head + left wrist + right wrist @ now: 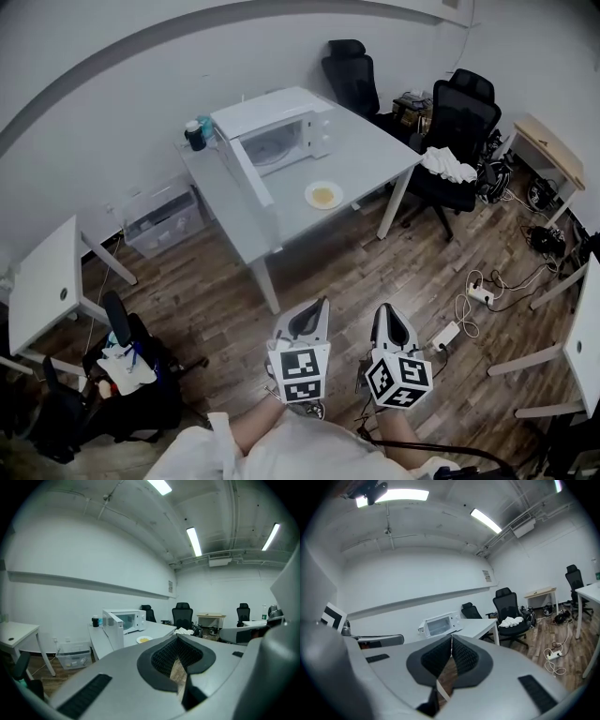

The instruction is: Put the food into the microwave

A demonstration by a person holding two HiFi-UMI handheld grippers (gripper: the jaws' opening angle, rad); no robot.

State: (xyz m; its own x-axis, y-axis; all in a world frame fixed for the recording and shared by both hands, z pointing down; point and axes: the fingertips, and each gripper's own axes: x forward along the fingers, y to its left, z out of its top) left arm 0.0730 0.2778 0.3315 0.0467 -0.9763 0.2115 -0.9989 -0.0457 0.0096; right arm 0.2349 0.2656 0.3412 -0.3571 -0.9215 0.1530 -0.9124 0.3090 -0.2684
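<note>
Both our left gripper (312, 309) and right gripper (388, 317) are clenched and empty, well away from the worktop (370, 155). The plate of food (324, 195) lies there, in front of the open microwave (278, 139). Reaching in, we could knock its swung-out door (246, 173) or tilt the plate and spill the food.

A grey table (367, 155) bears an open microwave (274, 133), a plate of food (323, 195) and a dark container (195, 137)
</note>
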